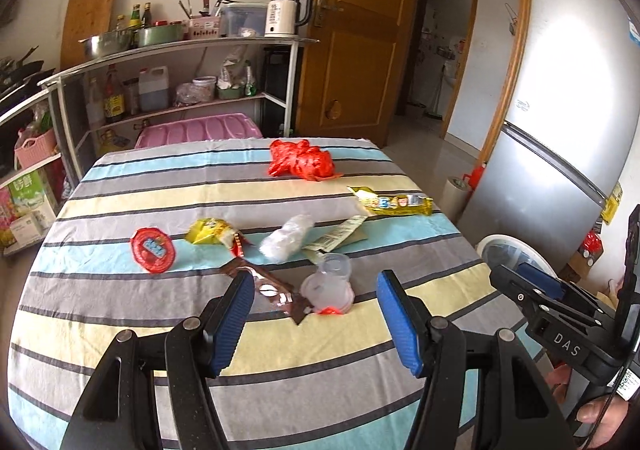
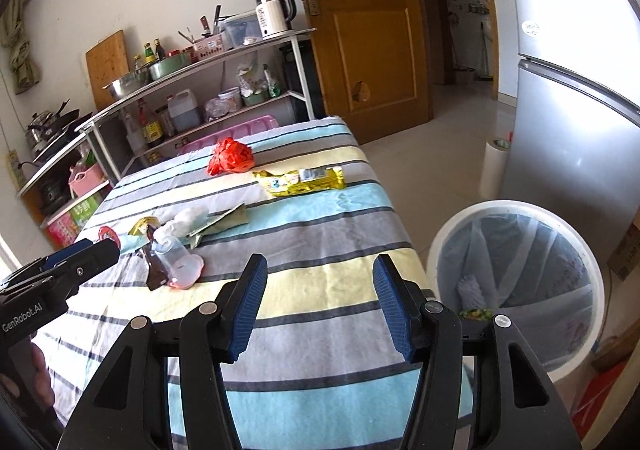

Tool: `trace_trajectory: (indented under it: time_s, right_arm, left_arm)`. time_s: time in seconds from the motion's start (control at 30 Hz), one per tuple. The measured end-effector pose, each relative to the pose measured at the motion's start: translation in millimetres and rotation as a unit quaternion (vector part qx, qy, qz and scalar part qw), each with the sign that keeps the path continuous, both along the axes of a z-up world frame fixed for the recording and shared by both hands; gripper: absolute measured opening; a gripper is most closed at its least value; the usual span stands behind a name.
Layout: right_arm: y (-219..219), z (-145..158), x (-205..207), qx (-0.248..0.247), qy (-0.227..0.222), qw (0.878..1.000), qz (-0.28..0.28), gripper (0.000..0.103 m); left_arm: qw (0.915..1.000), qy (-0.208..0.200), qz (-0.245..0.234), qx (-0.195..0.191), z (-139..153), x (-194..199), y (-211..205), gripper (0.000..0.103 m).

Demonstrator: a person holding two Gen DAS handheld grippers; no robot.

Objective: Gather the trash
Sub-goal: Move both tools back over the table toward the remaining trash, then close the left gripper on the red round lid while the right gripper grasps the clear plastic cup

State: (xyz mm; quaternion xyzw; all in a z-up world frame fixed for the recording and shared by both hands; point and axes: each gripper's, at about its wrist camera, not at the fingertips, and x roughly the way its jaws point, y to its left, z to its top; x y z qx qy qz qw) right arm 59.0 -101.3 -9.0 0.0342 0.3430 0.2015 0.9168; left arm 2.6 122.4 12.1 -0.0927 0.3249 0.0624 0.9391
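Trash: plastic cup point(image 1: 330, 282), brown wrapper point(image 1: 276, 290), red bag point(image 1: 300, 160) lie loose on the striped counter point(image 1: 160, 186), centre frame | bin point(image 2: 516, 282) lower right | both hand-held grippers, left point(image 1: 316, 320) and right point(image 2: 320, 300), apart, empty | step: approach; next, judged: close on the cup.

Left tongs point(image 1: 316, 324) stand open and empty above the striped tabletop point(image 1: 120, 330). Beyond them lie a clear plastic cup point(image 1: 330, 286) on its side, a brown wrapper point(image 1: 272, 288), a red lid point(image 1: 153, 249) and a red bag point(image 1: 301, 159).
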Motion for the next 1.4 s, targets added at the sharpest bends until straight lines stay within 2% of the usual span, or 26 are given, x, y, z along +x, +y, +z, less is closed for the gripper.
trace_trajectory:
  time_s: [0.37,0.53,0.6,0.67,0.73,0.83,0.97,1.07,1.2,1.4]
  right_arm:
    - [75.7,-4.0,5.9,-0.018,0.016,0.996,0.091,0.056]
    - [104.8,-11.2,10.3,-0.033,0.028,0.992,0.119,0.056]
    - [113.9,-12.0,11.4,-0.035,0.025,0.991,0.130,0.056]
    - [122.8,-13.0,14.4,-0.033,0.025,0.990,0.138,0.056]
    - [129.7,-16.8,19.5,-0.037,0.036,0.989,0.140,0.059]
    - [138.5,-21.5,23.9,-0.046,0.040,0.988,0.142,0.068]
    - [144.9,-27.9,30.5,-0.056,0.054,0.987,0.138,0.068]
    - [146.0,-32.1,35.4,-0.058,0.061,0.988,0.129,0.068]
    - [145.3,-32.7,39.8,-0.050,0.065,0.989,0.122,0.068]
    - [147.2,-34.7,42.7,-0.050,0.070,0.989,0.117,0.068]
  left_arm:
    - [0.9958,0.004,0.091,-0.015,-11.1,-28.5,81.3,0.064]
    - [0.9928,0.009,0.115,-0.031,-15.5,-33.8,113.4,0.075]
    - [0.9929,0.020,0.110,-0.041,-20.0,-31.0,123.5,0.077]
    - [0.9921,0.029,0.118,-0.030,-23.5,-26.7,130.2,0.077]
    - [0.9920,0.037,0.118,-0.029,-25.8,-19.9,133.1,0.077]
    - [0.9925,0.047,0.109,-0.029,-30.6,-6.6,137.4,0.077]
    - [0.9929,0.052,0.103,-0.029,-36.5,11.1,143.9,0.078]
    - [0.9930,0.056,0.102,-0.017,-37.5,22.6,145.2,0.087]
    - [0.9919,0.074,0.102,-0.018,-44.5,40.8,148.5,0.087]
    - [0.9895,0.076,0.121,-0.020,-51.5,55.4,157.4,0.087]
